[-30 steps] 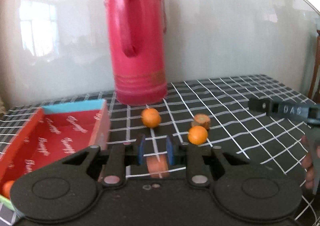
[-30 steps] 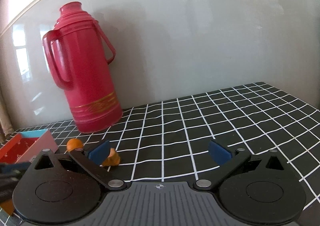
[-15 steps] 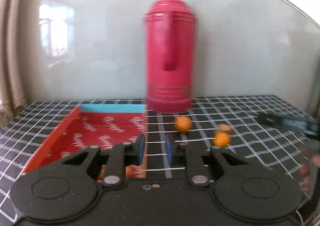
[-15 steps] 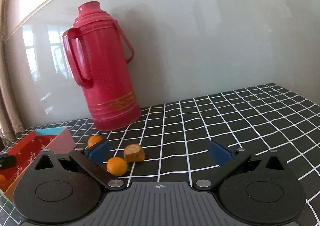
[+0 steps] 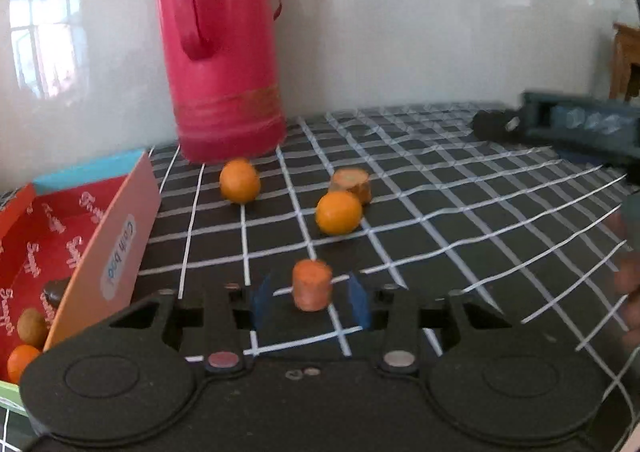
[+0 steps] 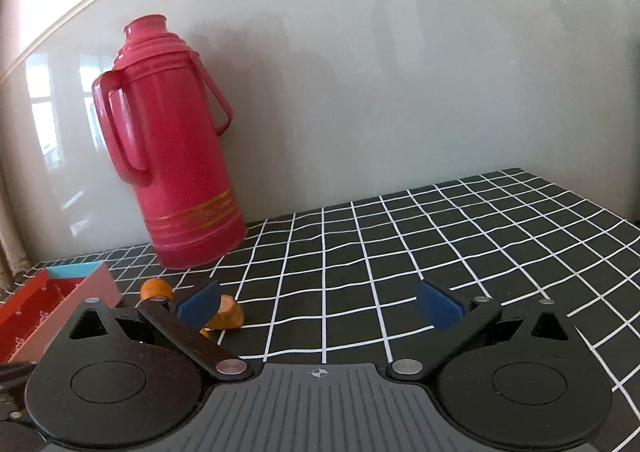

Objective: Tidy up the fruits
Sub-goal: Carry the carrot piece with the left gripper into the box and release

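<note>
In the left wrist view my left gripper (image 5: 311, 298) is open, its blue pads on either side of an orange cylinder piece (image 5: 311, 289) standing on the checked cloth, with gaps on both sides. Beyond it lie two oranges (image 5: 338, 212) (image 5: 239, 180) and a brownish cut piece (image 5: 351, 184). The red box (image 5: 60, 236) at left holds an orange (image 5: 22, 362), a brown fruit (image 5: 32, 326) and a dark item. My right gripper (image 6: 318, 304) is open and empty over the cloth; an orange (image 6: 157, 288) and a cut piece (image 6: 228, 318) show behind its left finger.
A tall red thermos (image 5: 222, 48) stands against the wall behind the fruits, also in the right wrist view (image 6: 176, 176). The right gripper body (image 5: 576, 124) and a hand show at the right edge of the left wrist view. The black-and-white checked cloth (image 6: 400, 272) covers the table.
My left gripper swung over toward the box and back to the loose fruits, and its jaws opened wider around an orange cylinder piece. My right gripper shifted slightly and stayed open.
</note>
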Available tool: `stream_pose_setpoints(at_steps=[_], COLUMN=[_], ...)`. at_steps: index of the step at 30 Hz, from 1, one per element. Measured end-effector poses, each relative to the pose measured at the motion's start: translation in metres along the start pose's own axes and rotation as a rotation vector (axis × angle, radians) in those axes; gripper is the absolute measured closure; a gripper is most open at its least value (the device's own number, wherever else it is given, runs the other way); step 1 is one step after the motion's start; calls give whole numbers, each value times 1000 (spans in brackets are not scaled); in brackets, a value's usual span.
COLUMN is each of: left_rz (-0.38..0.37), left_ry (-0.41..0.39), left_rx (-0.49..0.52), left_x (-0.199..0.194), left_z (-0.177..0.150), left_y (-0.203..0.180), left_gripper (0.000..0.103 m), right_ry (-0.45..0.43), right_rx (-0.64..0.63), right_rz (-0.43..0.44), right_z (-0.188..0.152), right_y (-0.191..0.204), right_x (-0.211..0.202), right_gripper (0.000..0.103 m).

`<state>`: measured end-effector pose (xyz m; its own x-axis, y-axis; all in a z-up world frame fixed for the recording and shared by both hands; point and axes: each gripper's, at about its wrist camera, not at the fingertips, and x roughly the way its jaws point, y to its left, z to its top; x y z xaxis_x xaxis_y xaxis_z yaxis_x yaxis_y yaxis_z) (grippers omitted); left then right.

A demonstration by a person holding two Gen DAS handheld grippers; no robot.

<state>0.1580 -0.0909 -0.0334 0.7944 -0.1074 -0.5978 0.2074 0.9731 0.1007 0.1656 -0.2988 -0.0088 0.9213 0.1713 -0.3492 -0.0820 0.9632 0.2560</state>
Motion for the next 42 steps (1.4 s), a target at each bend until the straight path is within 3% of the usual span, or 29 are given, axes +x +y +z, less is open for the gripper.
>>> stream_pose_setpoints(at_steps=[15,25,27,28,29,33,42], left_rz=[119,259,272,298,331,383,383], left_ry=[-153,-124,-104,-101,-124,-193,-206], left_rx=[-70,-200,-239,-262,-270,-279,-284], left_x=[-62,-85,-84,-86,-90,-103,-104], left_z=[4,-19,-25,-28,-29,-28,-25], left_y=[46,123,135,140,142,145,143], left_gripper=[91,90,61,22,8,6,6], right_ry=[14,32,35,38,40,44,102], right_rx=[4,-60,-77,-89,-97,-115,-186], right_rz=[39,98,105,108,108,106,112], right_z=[-3,-14,-17,-18,-20,-22,-29], right_y=[26,74,80,82,83,83,79], right_x=[4,15,15,16,16,15,17], right_gripper=[0,0,0,0,0,0,0])
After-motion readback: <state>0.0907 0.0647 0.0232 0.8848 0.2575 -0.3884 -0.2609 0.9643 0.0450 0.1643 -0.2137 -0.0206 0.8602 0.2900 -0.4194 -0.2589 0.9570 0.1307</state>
